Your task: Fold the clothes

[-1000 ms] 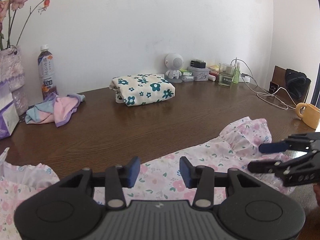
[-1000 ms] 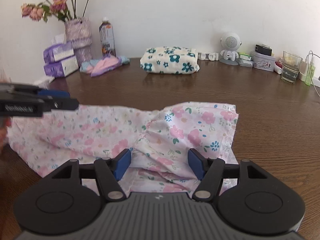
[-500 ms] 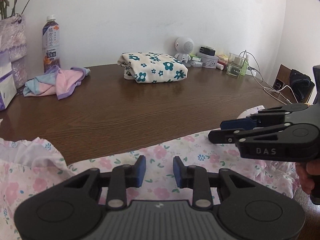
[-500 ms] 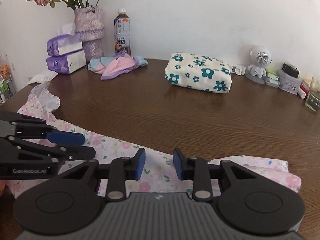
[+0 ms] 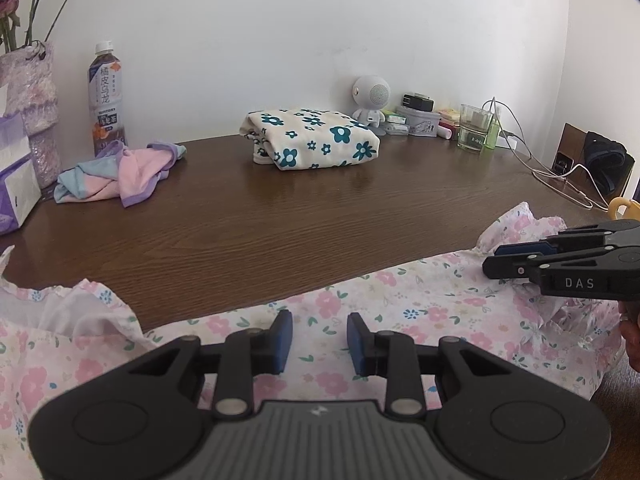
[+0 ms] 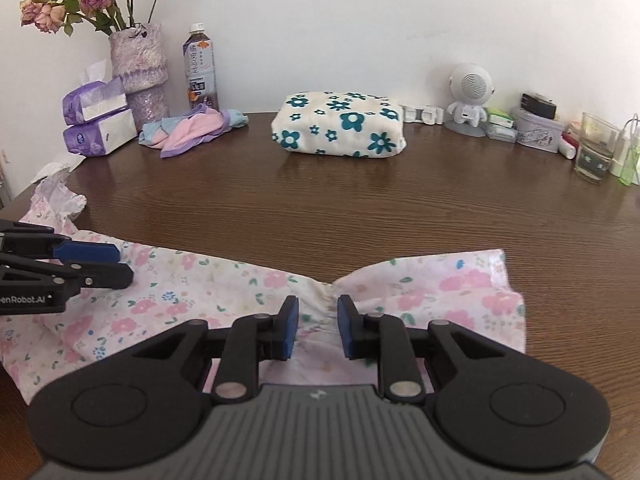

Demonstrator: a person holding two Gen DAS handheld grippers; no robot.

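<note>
step: fold prep | my left gripper (image 5: 319, 338) parted over pink floral garment (image 5: 420, 304)'s hem | right gripper (image 6: 317, 322) closing on its gathers, to lift

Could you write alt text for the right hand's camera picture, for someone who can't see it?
A handheld right gripper, its jaws closing around a gathered ridge of a pink flowered garment, over a brown table. The left gripper reaches in from the left; a folded flowered cloth lies farther back.
</note>
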